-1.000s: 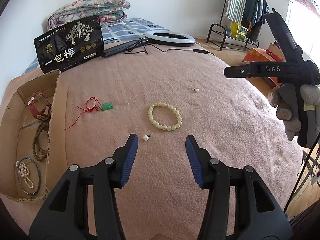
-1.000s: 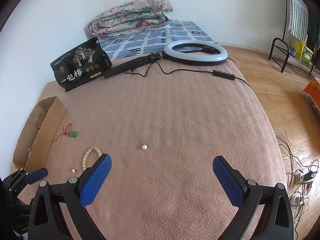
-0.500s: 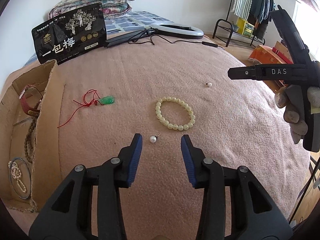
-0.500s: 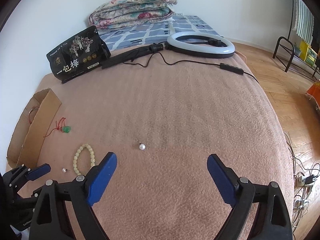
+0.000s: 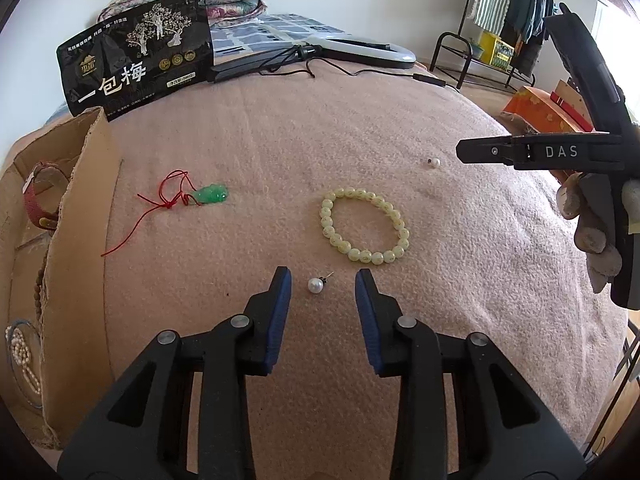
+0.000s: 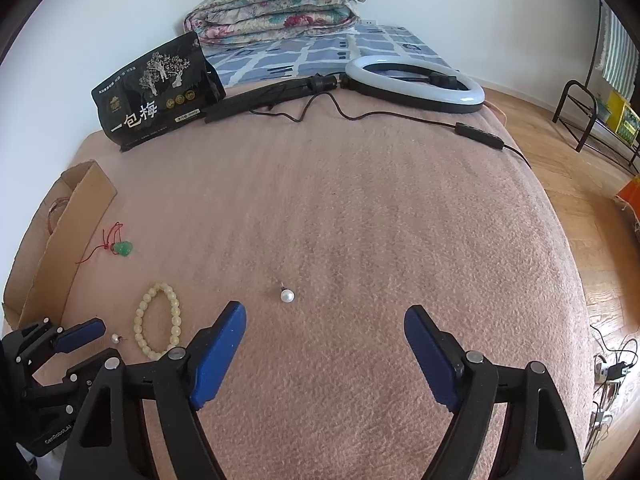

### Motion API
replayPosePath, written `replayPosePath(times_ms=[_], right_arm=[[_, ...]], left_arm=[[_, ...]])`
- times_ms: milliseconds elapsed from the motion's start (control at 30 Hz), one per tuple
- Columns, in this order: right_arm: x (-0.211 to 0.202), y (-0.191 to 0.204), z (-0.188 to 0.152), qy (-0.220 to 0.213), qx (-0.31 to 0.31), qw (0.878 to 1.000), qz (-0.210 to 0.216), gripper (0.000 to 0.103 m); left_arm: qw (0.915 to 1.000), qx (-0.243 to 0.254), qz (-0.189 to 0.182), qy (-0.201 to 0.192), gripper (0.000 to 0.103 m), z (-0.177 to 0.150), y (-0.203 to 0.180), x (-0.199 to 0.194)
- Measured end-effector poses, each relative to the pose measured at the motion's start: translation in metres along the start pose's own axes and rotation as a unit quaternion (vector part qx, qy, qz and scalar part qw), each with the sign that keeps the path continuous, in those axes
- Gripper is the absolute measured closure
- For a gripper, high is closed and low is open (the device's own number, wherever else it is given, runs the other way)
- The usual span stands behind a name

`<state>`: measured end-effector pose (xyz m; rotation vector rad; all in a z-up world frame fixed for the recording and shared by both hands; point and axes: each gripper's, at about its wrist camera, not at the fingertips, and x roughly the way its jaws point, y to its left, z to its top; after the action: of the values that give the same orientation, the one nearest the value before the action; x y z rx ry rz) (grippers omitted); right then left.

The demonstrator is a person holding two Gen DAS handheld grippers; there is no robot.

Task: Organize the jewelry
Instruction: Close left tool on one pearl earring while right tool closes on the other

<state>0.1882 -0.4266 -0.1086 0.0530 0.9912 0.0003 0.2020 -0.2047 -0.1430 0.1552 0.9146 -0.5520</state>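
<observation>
Pink fuzzy blanket over a bed, with small jewelry scattered on it.

Up close in the left wrist view: left gripper tipped down at the blanket, blue jaws apart and just been closing in. Small pearl earring lying on the blanket right between the jaw tips, not touched by either pad. Just past it, a pale yellow bead bracelet lying flat in a ring. Off to the left, a green pendant on a red string. Farther left, a cardboard box with an open top, holding a red strap, a brown bead string and a pearl strand in a clear round dish. To the right, a second pearl earring near the tip of the other tool, which sits in a gloved hand.

Up close in the right wrist view: right gripper also tipped down, jaws wide apart and just been closing a bit, nothing between them. Same second pearl earring on the blanket just beyond the tips, closer to the left jaw. Bracelet, first earring and left gripper low on the left side of that view.

Farther back: a black snack bag with white letters, standing near the blanket's far edge. Beside it a white ring light lying flat with its black stand and cord. Behind those, a folded flowery quilt against the white wall. Off to the right, wood floor and a clothes rack.
</observation>
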Motion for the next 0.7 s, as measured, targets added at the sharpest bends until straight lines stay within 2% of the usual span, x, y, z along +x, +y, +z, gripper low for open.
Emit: replayPosePath(times_ms=[100,167,433,700], right_arm=[[0.003,0.003,0.000,0.002,-0.009,1.000,-0.002,0.026],[0.005,0.005,0.000,0.002,-0.017,1.000,-0.005,0.027],[0.015,0.013,0.001,0.001,-0.044,0.999,-0.009,0.033],[0.028,0.022,0.000,0.010,-0.064,0.998,-0.010,0.046]], left_arm=[[1.0000,-0.004,-0.002,0.003,0.070,0.000,0.002,0.004],[1.0000,-0.005,-0.004,0.005,0.076,0.000,0.003,0.006],[1.0000,-0.004,-0.006,0.006,0.076,-0.002,0.004,0.010],[0.9999,-0.008,-0.011,0.005,0.079,-0.002,0.005,0.012]])
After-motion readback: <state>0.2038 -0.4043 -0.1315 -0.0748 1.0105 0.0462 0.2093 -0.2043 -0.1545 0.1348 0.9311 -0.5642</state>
